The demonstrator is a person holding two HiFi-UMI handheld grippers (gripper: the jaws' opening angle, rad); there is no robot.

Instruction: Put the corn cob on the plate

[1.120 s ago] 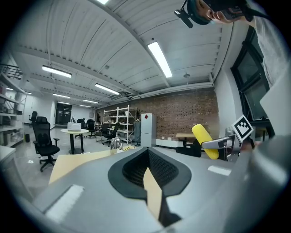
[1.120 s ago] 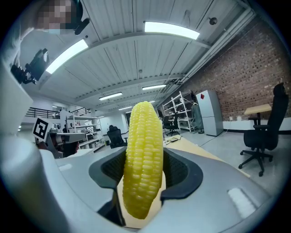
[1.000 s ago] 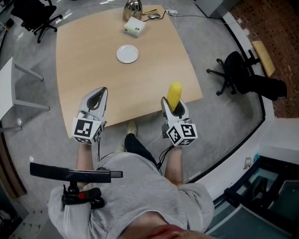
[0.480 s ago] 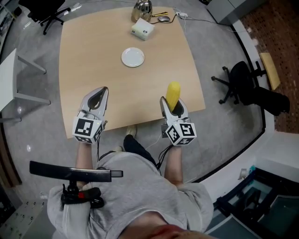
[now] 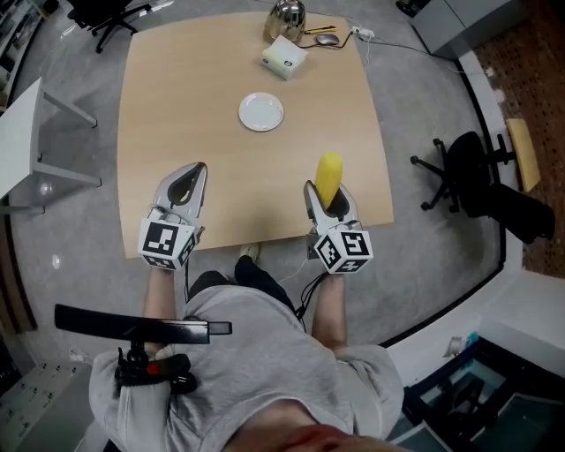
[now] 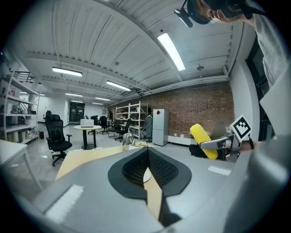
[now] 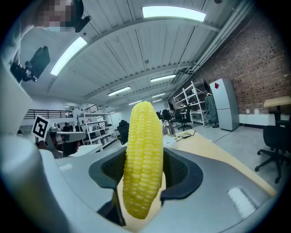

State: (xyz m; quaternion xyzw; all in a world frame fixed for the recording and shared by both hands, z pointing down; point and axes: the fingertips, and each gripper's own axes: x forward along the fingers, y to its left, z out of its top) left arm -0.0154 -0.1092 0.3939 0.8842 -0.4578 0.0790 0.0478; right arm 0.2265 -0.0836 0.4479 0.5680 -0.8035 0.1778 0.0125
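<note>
A small white plate (image 5: pixel 261 112) sits on the far half of the wooden table (image 5: pixel 177 106). My right gripper (image 5: pixel 327 192) is shut on the yellow corn cob (image 5: pixel 328 178) and holds it above the table's near right part, well short of the plate. In the right gripper view the corn cob (image 7: pixel 143 159) stands upright between the jaws of that gripper (image 7: pixel 143 175). My left gripper (image 5: pixel 188 181) hovers over the near left part, shut with nothing in it. The left gripper view shows its own jaws (image 6: pixel 148 161) closed, with the corn cob (image 6: pixel 203 141) off to the right.
A silver kettle (image 5: pixel 284 18), a white box (image 5: pixel 284 57) and a mouse with cables (image 5: pixel 327 39) lie at the table's far edge. A black office chair (image 5: pixel 468 181) stands to the right, a white side table (image 5: pixel 22 132) to the left.
Both grippers have come further in over the table from its near edge. The corn cob stays in the right gripper, and the plate has not moved on the table.
</note>
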